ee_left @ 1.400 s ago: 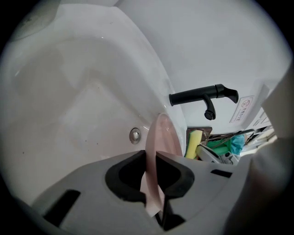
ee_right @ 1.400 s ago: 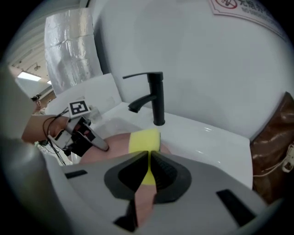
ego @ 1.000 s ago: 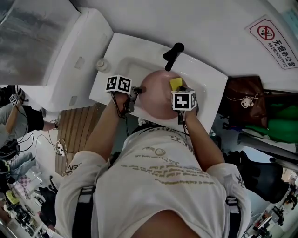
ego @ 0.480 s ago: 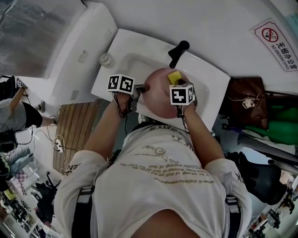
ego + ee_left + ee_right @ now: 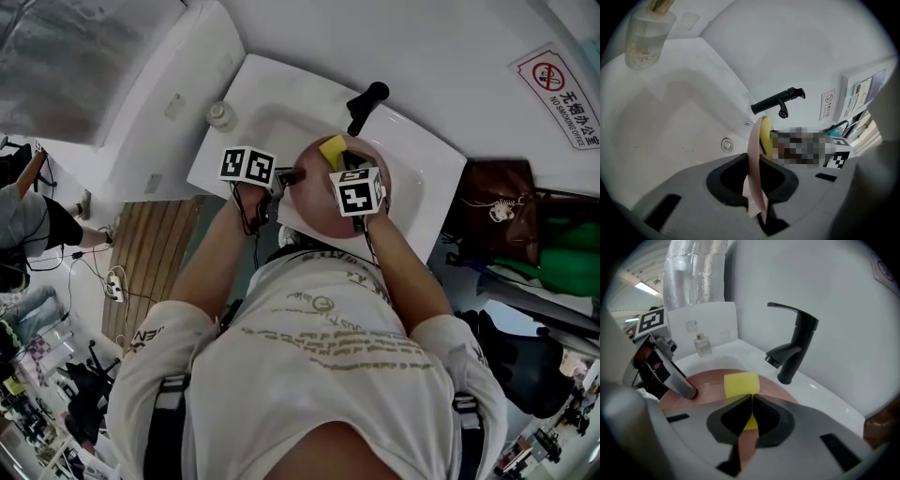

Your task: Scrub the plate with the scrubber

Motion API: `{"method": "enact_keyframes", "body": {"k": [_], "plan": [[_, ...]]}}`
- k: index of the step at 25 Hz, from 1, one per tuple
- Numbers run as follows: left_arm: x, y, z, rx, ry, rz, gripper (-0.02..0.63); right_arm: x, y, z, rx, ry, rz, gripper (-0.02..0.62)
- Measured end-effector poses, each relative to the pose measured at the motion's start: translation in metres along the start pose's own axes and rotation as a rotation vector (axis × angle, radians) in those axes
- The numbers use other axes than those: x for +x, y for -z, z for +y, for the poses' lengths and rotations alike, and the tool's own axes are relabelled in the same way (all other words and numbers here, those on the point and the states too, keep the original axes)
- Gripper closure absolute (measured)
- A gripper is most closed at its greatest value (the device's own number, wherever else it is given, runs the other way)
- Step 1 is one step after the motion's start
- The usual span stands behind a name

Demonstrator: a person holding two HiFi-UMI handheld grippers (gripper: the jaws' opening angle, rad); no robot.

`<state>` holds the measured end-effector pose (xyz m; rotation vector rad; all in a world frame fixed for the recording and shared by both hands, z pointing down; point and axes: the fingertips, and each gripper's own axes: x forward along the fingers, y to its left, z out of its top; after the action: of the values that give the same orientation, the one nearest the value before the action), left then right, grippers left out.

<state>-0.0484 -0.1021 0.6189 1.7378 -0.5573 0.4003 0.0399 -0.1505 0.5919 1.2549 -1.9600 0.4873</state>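
Note:
A pink plate (image 5: 323, 197) is held over the white sink (image 5: 253, 103), below the black faucet (image 5: 364, 103). My left gripper (image 5: 286, 177) is shut on the plate's left rim; in the left gripper view the plate (image 5: 754, 173) stands edge-on between the jaws. My right gripper (image 5: 345, 165) is shut on a yellow scrubber (image 5: 333, 149), which lies flat against the plate's far side. In the right gripper view the scrubber (image 5: 741, 384) sticks out past the closed jaws onto the plate (image 5: 717, 385), with the left gripper (image 5: 691, 393) on the rim to the left.
A small clear bottle (image 5: 220, 113) stands on the sink's back left corner. A brown bag (image 5: 492, 211) and green items (image 5: 562, 248) lie right of the sink. A no-smoking sign (image 5: 562, 94) is on the wall. Another person (image 5: 28, 220) stands at far left.
The right gripper has slid the scrubber across the plate, up and to the left toward the faucet. The left gripper keeps its hold on the rim.

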Motion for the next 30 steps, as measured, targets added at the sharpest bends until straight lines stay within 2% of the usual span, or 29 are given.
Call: {"method": "enact_keyframes", "body": {"k": [5, 11, 16, 22, 27, 30], "plan": [[0.000, 0.001, 0.001, -0.002, 0.005, -0.012, 0.560, -0.001, -0.003, 0.022, -0.071, -0.073, -0.009, 0.560], [0.003, 0.009, 0.004, -0.040, 0.015, -0.029, 0.558, -0.002, 0.016, 0.040, -0.151, -0.106, 0.075, 0.560], [0.005, 0.010, 0.009, -0.088, 0.014, -0.064, 0.555, -0.003, 0.030, 0.039, -0.116, -0.102, 0.157, 0.560], [0.004, -0.001, 0.012, -0.115, 0.005, -0.135, 0.554, -0.011, 0.043, 0.049, -0.145, -0.117, 0.219, 0.560], [0.007, -0.003, 0.014, -0.136, 0.000, -0.152, 0.554, -0.018, 0.044, 0.067, -0.109, -0.190, 0.227, 0.560], [0.008, -0.002, 0.015, -0.150, 0.013, -0.152, 0.554, -0.021, 0.058, 0.080, -0.033, -0.263, 0.272, 0.560]]}}
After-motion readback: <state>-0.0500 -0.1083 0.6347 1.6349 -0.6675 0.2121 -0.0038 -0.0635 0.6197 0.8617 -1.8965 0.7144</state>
